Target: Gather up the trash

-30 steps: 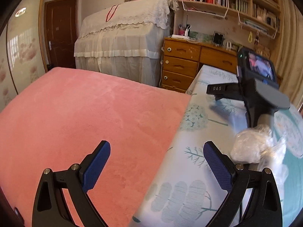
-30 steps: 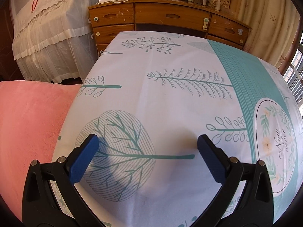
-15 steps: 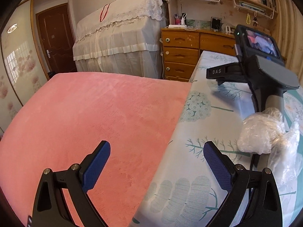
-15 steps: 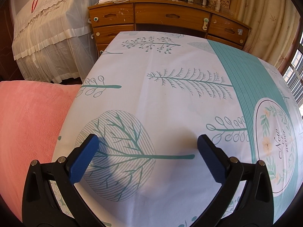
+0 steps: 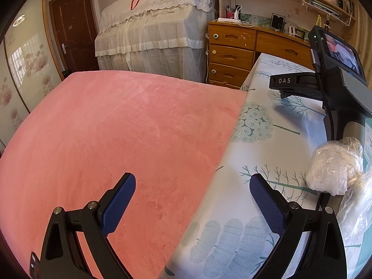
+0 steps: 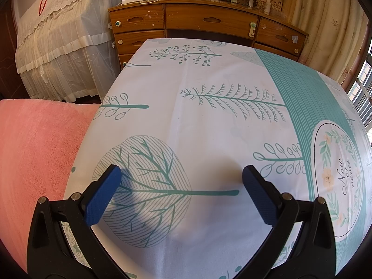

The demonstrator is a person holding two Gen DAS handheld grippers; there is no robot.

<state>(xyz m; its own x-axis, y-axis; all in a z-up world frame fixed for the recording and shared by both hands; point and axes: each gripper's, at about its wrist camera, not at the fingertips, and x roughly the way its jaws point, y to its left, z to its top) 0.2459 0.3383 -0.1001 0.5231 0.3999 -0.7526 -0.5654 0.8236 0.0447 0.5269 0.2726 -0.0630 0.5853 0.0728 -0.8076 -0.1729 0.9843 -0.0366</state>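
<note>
Left gripper (image 5: 193,205) stood spread wide, blue pads apart, nothing between them. It hovered over the seam where the pink plush blanket (image 5: 121,130) met the white bed sheet printed with teal trees (image 5: 234,220); the left finger sat over the blanket, the right finger over the sheet. The seam ran diagonally up from between the fingers toward the far edge of the bed.

Right gripper (image 6: 181,186) was likewise spread wide and held nothing, over the tree-printed sheet (image 6: 209,121). In the left wrist view its black body with a lit screen (image 5: 334,86) showed at the right, above the sheet and well apart from the left gripper.

Task item: a crumpled clear plastic wrap or bag (image 5: 334,165) sat at the right margin of the left wrist view, just beside and below the right gripper's handle, to the right of the left gripper's right finger and not touching it. Whether it rested on the sheet or wrapped the hand, could not tell.

Open room: the sheet ahead of the right gripper was flat up to its far edge, beyond which stood a wooden chest of drawers (image 6: 209,21). A lace-draped white piece of furniture (image 5: 151,34) stood beyond the blanket's far edge, and a brown door (image 5: 74,28) was at far left.
</note>
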